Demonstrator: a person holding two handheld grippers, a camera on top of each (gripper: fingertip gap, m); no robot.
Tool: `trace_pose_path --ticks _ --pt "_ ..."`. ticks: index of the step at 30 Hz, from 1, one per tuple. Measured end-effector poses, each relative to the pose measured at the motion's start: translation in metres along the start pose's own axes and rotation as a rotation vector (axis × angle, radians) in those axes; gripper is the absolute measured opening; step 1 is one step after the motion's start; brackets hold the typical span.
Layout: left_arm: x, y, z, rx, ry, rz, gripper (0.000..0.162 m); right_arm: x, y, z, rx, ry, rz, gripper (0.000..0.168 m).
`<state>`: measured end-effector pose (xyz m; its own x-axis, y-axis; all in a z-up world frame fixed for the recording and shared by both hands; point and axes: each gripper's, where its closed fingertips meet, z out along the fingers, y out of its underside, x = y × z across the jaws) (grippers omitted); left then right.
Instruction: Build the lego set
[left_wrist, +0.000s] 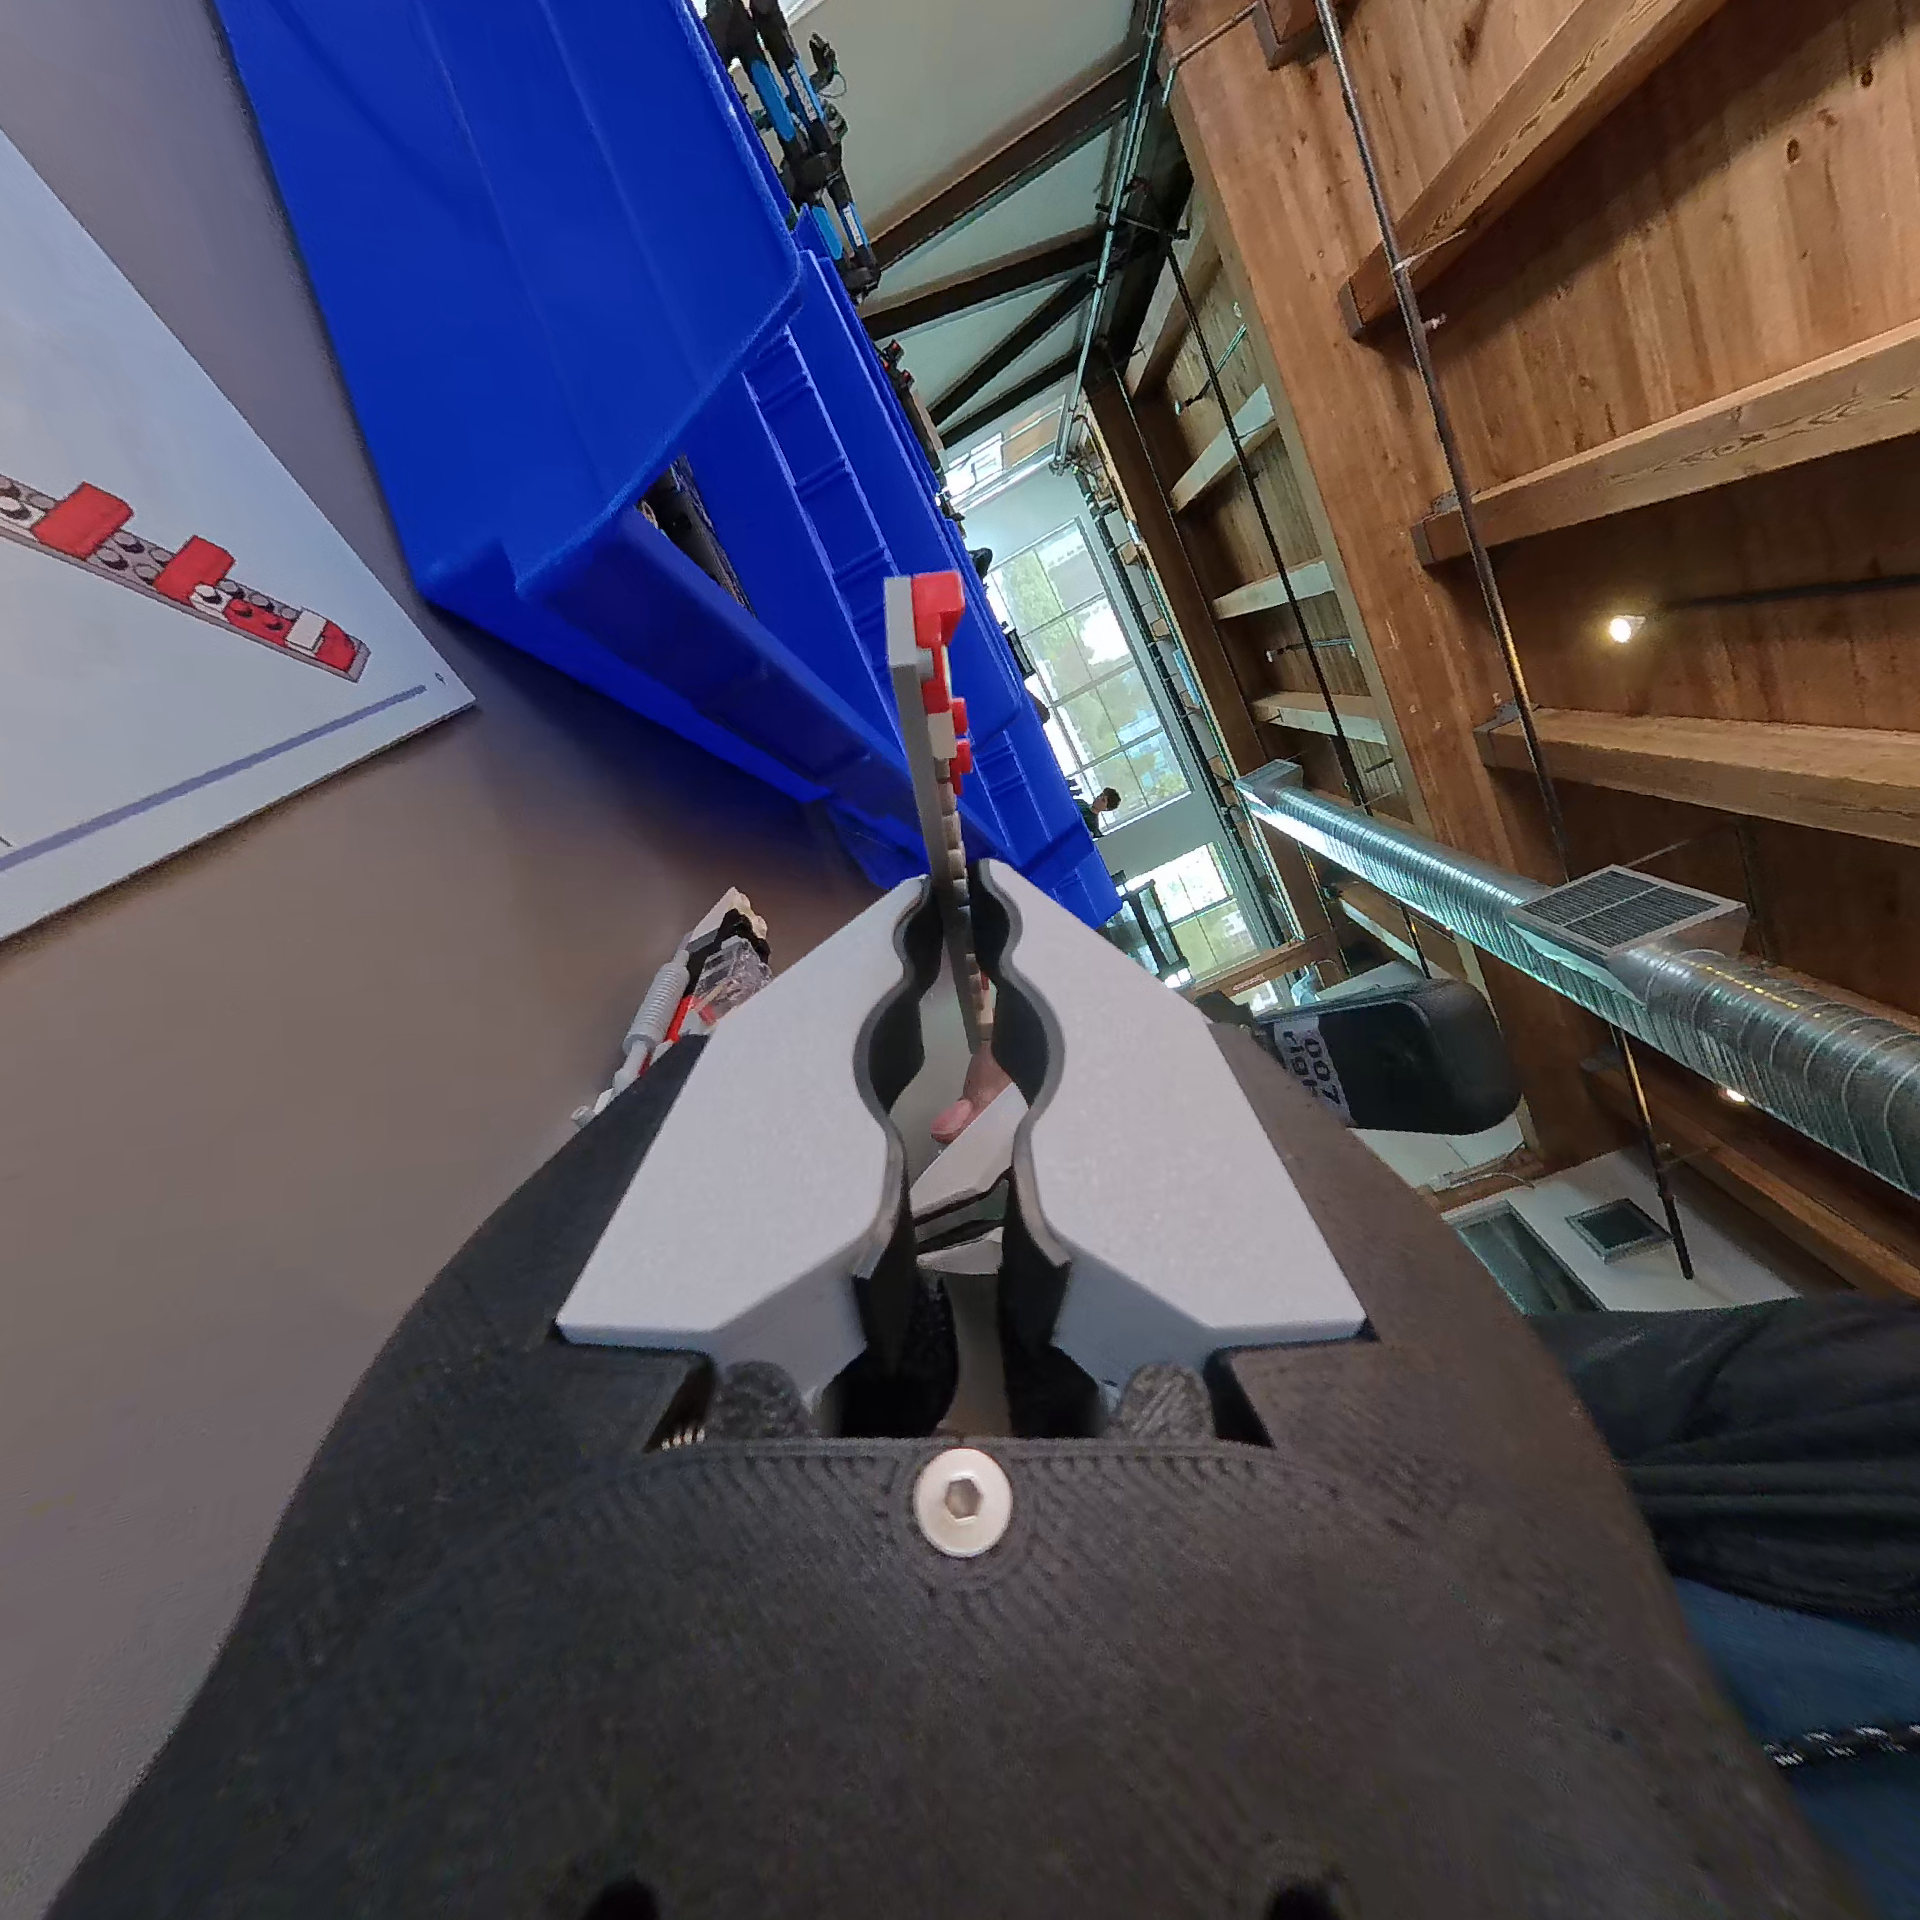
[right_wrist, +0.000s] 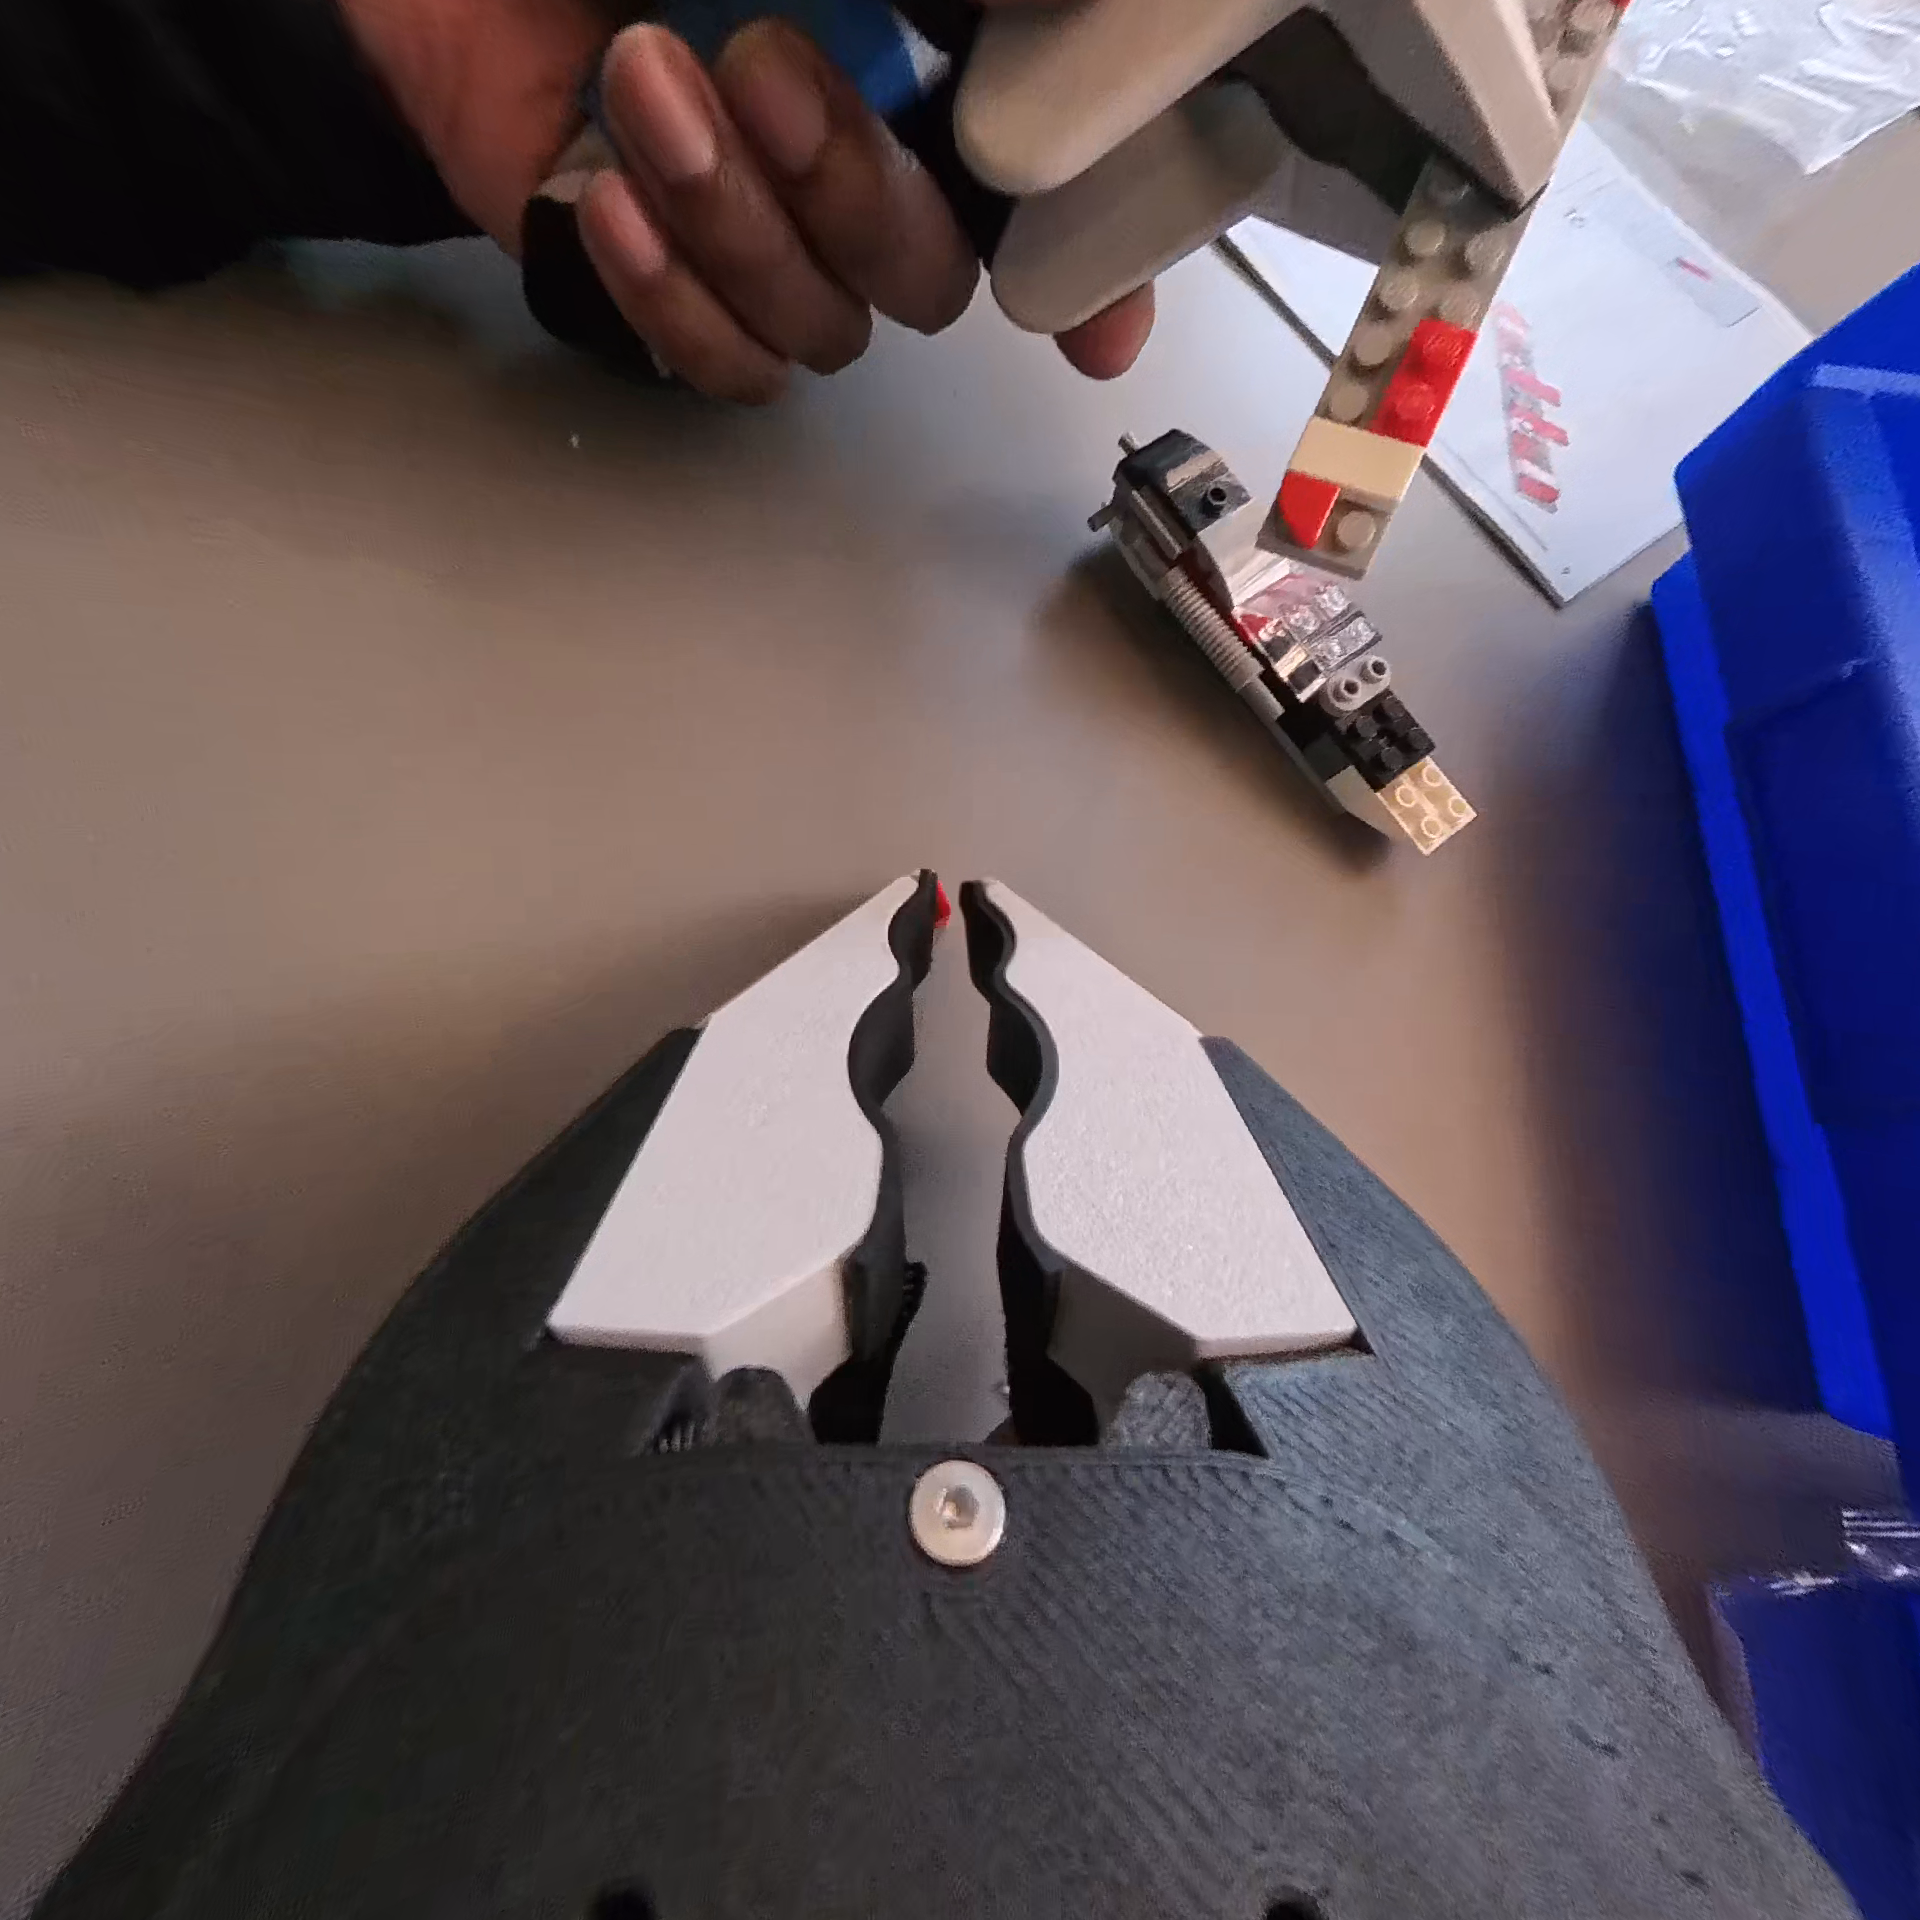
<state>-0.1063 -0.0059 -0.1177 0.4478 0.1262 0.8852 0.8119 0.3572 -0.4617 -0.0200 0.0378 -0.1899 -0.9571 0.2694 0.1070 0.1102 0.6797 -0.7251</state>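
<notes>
The counter (right_wrist: 520, 675) is smooth and grey-brown. Beyond it, in the left wrist view, the room has a wall of wooden planks (left_wrist: 1558, 312) with wooden beams, a shiny silver air pipe (left_wrist: 1558, 935) running along it, and big bright windows (left_wrist: 1091, 665) far off.

A sheet of building steps (left_wrist: 156, 623) lies flat on the counter. It shows a drawing of a long grey strip with red bits. There is some small print on it, too tiny to read. A black thing with white marks (left_wrist: 1382, 1049) sits near the pipe.

Big blue bins (left_wrist: 540, 312) stand in a row along the counter's edge, just beside the sheet. In the right wrist view a blue bin (right_wrist: 1797, 831) fills the right side.

The left claw (left_wrist: 961, 894) is pinching a long grey lego strip (left_wrist: 925, 727) with red and tan pieces on it. The strip sticks out past the tips, up off the counter. A hand (right_wrist: 748, 208) holds that tool.

A small lego model (right_wrist: 1278, 665) in black, grey, clear and tan lies on the counter under the end of the strip, near the bin.

The right claw (right_wrist: 943, 899) is nearly pressed together, and a tiny red piece (right_wrist: 941, 910) sits between its tips. It hangs over bare counter, well apart from the model.
</notes>
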Motion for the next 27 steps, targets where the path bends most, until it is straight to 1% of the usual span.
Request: trace_pose_path --ticks 5,9,12,17,22,27 --pt "0.0 0.0 0.0 0.001 0.005 -0.007 0.004 -0.003 0.001 0.003 -0.015 -0.063 0.031 0.004" --pt "0.001 0.0 0.0 -0.001 0.009 -0.01 0.004 -0.001 0.0 0.005 -0.02 -0.117 0.113 0.003" --pt "0.001 0.001 0.0 -0.004 0.012 -0.01 0.004 0.005 0.001 0.007 -0.029 -0.145 0.209 0.003" --pt "0.002 0.001 0.0 -0.008 0.016 -0.01 0.004 0.021 0.003 0.009 -0.042 -0.137 0.332 0.004" --pt "0.003 0.002 0.001 -0.009 0.021 -0.012 0.004 0.028 0.003 0.009 -0.018 -0.178 0.519 0.003" --pt "0.003 0.002 0.001 -0.01 0.024 -0.012 0.004 0.034 0.002 0.007 0.005 -0.17 0.561 0.005"
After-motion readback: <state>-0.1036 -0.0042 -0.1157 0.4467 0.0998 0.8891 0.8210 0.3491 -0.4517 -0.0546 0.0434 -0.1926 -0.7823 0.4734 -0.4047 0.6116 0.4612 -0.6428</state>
